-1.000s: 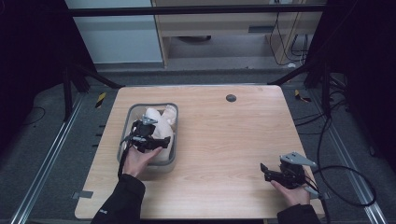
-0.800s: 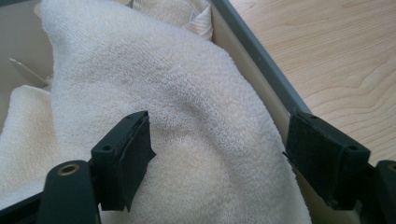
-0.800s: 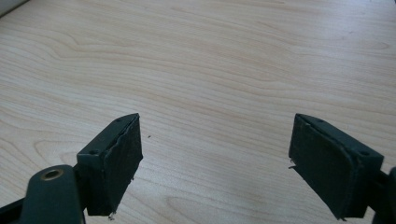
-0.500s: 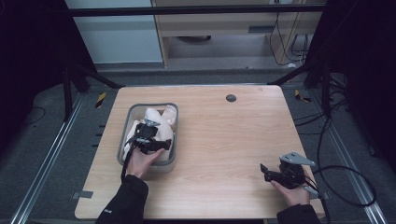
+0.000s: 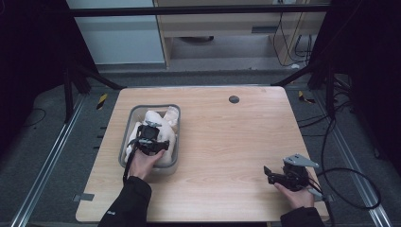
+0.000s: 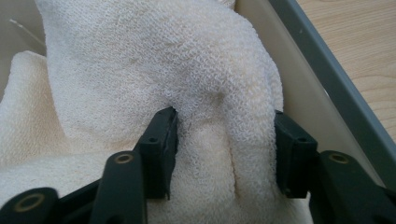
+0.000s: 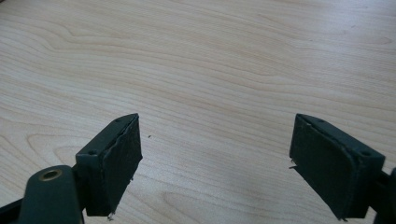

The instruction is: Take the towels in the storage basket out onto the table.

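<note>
Pinching a fold of cream terry towel inside the grey plastic bin, the left hand-held gripper has just closed; right hand-held gripper gapes over bare wooden desk.

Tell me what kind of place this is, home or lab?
Most likely a lab recording bench: a bare wooden table on a dark metal frame, loose cables on the floor, and a grey bin of white towel as the prop.
</note>
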The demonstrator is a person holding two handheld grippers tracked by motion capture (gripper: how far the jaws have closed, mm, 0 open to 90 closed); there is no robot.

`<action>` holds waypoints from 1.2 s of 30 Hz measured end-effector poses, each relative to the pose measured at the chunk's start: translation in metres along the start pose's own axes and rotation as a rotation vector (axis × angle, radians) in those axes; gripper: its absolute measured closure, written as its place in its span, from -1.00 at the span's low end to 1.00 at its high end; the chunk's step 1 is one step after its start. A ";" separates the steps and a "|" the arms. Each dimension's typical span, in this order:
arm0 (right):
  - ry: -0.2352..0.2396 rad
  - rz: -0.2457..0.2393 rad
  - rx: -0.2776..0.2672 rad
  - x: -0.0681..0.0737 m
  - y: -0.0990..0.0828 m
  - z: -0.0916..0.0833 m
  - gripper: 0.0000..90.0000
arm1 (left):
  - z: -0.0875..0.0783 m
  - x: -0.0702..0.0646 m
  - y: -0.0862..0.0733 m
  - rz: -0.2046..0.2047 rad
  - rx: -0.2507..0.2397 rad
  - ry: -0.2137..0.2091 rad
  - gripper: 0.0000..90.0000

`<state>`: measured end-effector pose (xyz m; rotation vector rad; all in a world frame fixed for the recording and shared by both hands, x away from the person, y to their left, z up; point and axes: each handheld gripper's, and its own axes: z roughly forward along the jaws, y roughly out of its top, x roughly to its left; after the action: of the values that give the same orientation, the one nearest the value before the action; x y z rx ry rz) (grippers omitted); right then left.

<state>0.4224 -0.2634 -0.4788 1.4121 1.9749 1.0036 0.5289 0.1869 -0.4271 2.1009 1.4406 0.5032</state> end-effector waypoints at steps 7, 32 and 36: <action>0.002 0.002 0.006 -0.001 0.000 0.000 -0.63 | -0.001 0.002 -0.001 -0.014 -0.007 -0.014 0.44; 0.005 -0.006 0.011 -0.002 0.000 0.001 -0.61 | -0.062 0.027 0.001 -0.041 -0.181 -0.064 0.66; 0.005 -0.004 0.013 -0.001 0.000 0.001 -0.61 | -0.071 0.031 0.001 -0.052 -0.210 -0.070 0.66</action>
<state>0.4240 -0.2643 -0.4795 1.4138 1.9902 0.9955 0.4996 0.2315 -0.3710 1.8926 1.3385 0.5305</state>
